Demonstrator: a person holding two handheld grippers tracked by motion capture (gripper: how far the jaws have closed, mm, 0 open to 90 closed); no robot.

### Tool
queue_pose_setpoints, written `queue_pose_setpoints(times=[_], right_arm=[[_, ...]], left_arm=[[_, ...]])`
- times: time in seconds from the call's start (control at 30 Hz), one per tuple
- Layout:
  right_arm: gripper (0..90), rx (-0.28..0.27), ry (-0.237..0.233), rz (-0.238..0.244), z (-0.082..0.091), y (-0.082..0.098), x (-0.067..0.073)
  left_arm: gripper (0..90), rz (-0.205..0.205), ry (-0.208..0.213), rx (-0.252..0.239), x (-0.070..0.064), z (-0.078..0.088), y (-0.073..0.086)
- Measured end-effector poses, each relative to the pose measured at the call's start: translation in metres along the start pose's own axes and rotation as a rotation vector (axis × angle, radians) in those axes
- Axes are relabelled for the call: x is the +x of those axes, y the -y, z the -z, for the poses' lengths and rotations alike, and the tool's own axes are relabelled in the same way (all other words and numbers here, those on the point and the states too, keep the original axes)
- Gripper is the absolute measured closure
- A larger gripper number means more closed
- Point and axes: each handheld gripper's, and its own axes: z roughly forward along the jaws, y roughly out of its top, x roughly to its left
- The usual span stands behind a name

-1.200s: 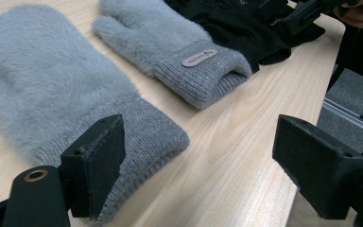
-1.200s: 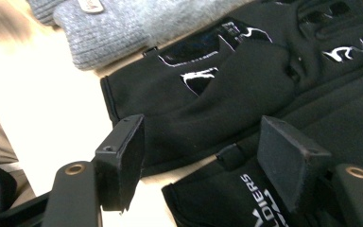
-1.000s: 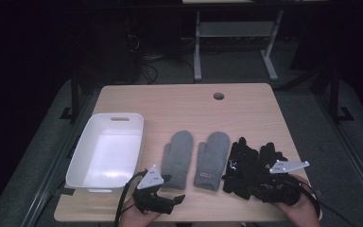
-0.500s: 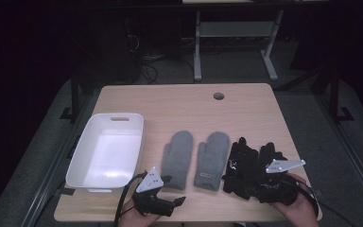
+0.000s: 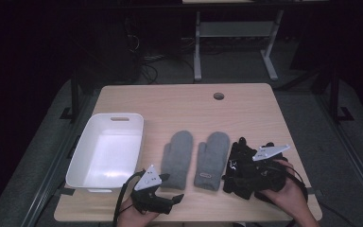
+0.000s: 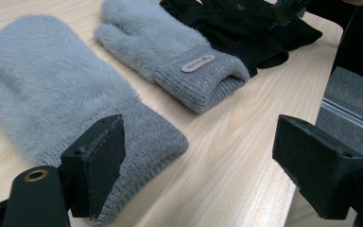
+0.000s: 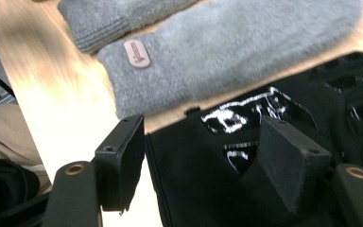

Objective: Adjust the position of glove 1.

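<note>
High view: two grey mittens lie side by side at the middle of a wooden table point(image 5: 179, 101), with a hand-held gripper on either side of them.
Taking the left mitten point(image 5: 177, 157) as the landmark, the right mitten point(image 5: 212, 158) lies just beside it, cuff toward the person, a small label on that cuff. Black gloves point(image 5: 238, 165) are heaped just past the right mitten, touching its edge. A white tub point(image 5: 82, 156) sits well apart on the landmark's other side. The left gripper point(image 5: 172, 199) sits near the landmark's cuff at the table's near edge; in the left gripper view its jaws stand wide apart, holding nothing, one jaw in front of the cuff. The right gripper point(image 7: 201, 163) hangs over the black gloves with its jaws parted, and whether they touch the fabric cannot be told.
</note>
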Motion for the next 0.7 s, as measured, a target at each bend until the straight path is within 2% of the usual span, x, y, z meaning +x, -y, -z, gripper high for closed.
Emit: queue_pose_setpoints(times=[0.4, 0.7], right_arm=[[32.6, 0.053, -0.02, 0.057, -0.013, -0.038, 0.001], [32.6, 0.085, -0.033, 0.074, -0.026, -0.061, -0.002]], left_arm=[[17.7, -0.006, -0.012, -0.016, -0.001, 0.004, -0.001], [17.8, -0.025, -0.022, -0.03, -0.005, 0.005, -0.002]])
